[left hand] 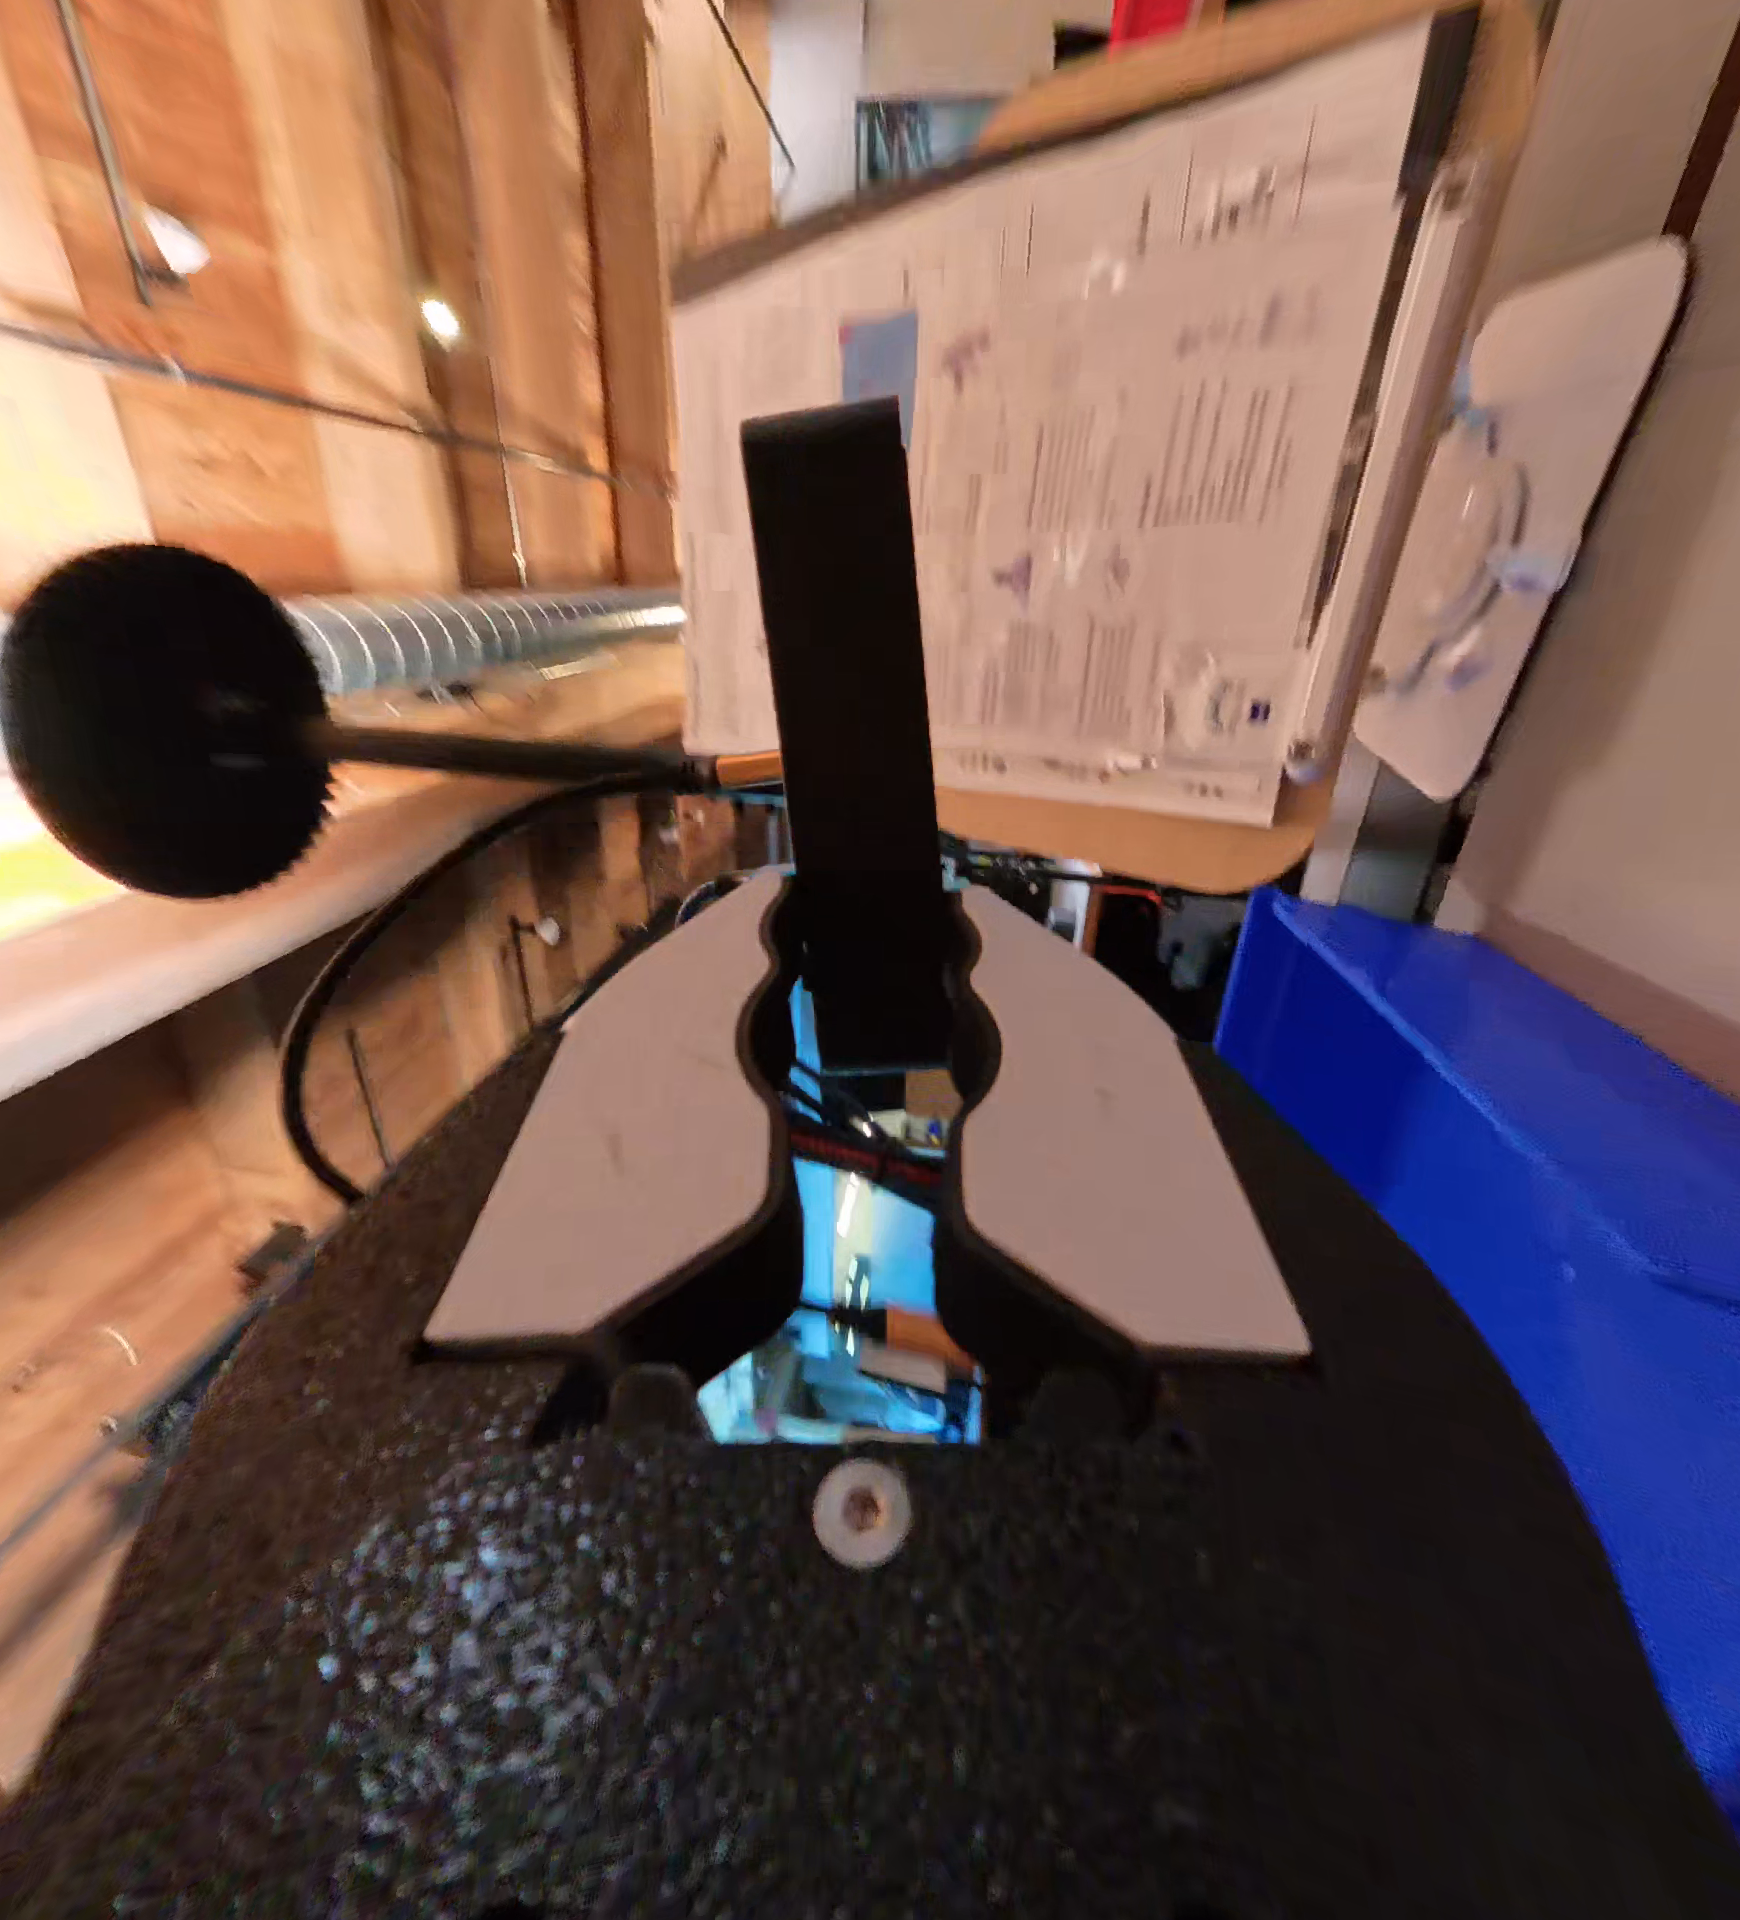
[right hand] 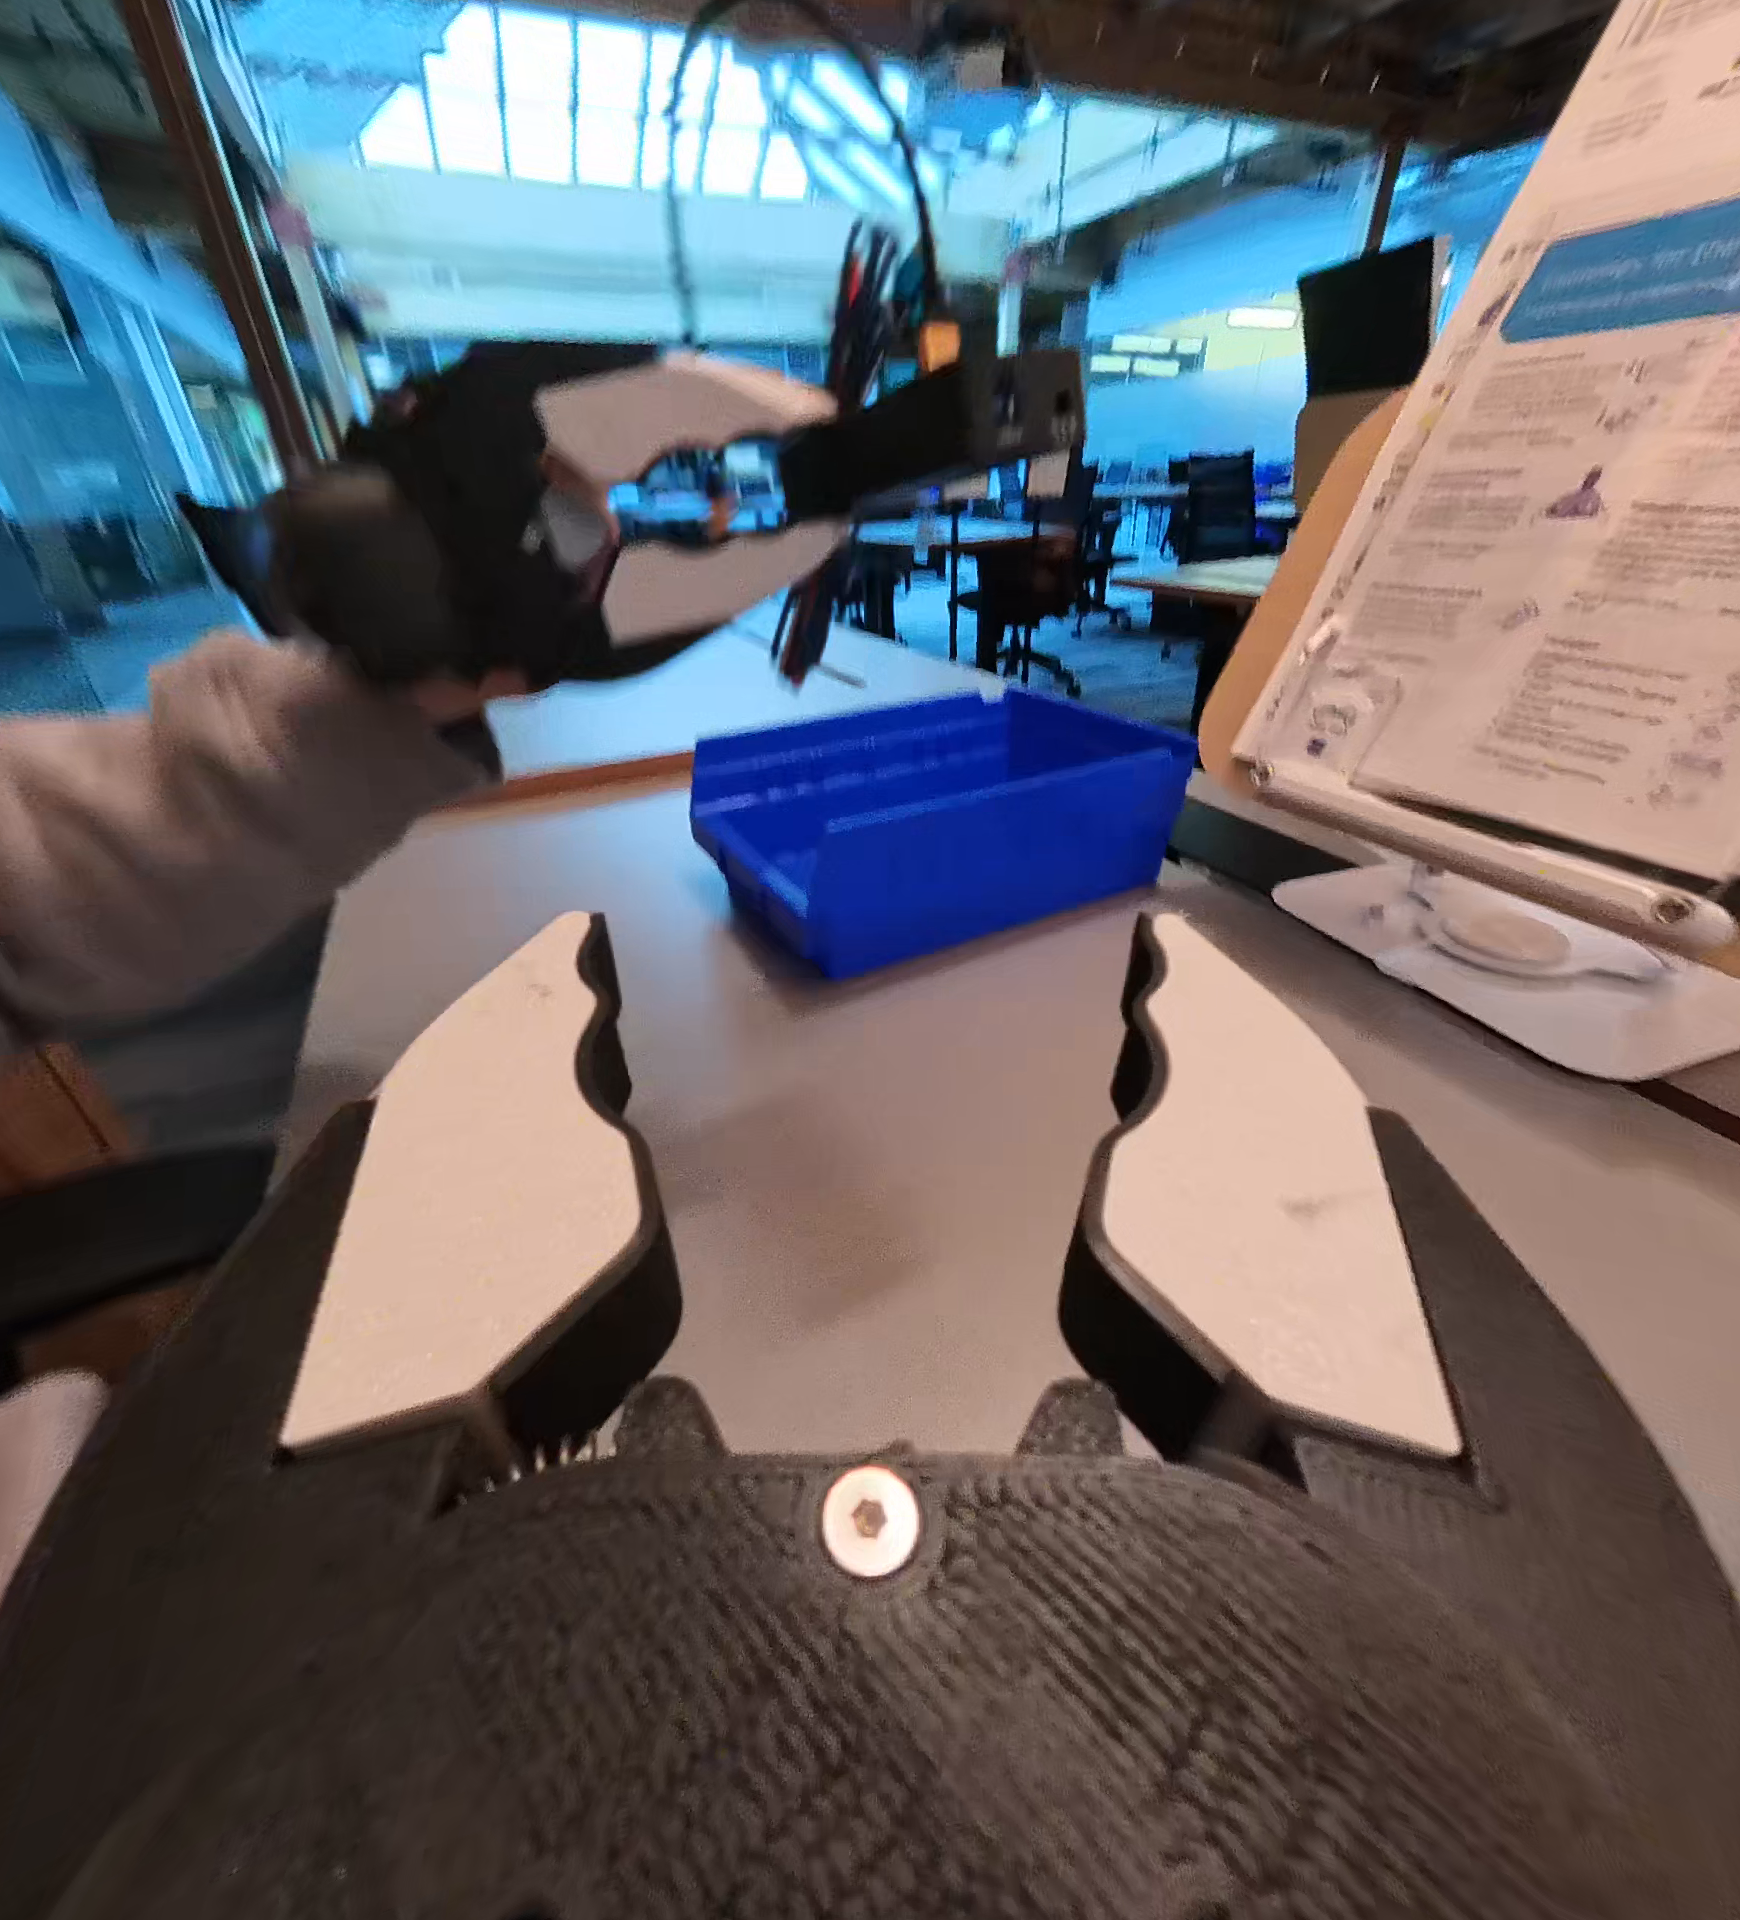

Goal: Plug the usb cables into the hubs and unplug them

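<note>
My left gripper [left hand: 871,935] is shut on a long black USB hub [left hand: 840,686] and holds it up in the air, tilted toward the ceiling. In the right wrist view the left gripper [right hand: 824,468] shows high at the left with the black hub [right hand: 939,426] in its jaws. Several dark and red cables [right hand: 871,301] are bunched at the hub and hang below it. My right gripper [right hand: 866,977] is open and empty, low over the grey table [right hand: 866,1195].
A blue plastic bin [right hand: 939,831] stands on the table ahead of my right gripper and shows in the left wrist view [left hand: 1531,1195]. A document stand with printed sheets [right hand: 1572,499] is at the right. A person's grey sleeve [right hand: 149,831] reaches in from the left.
</note>
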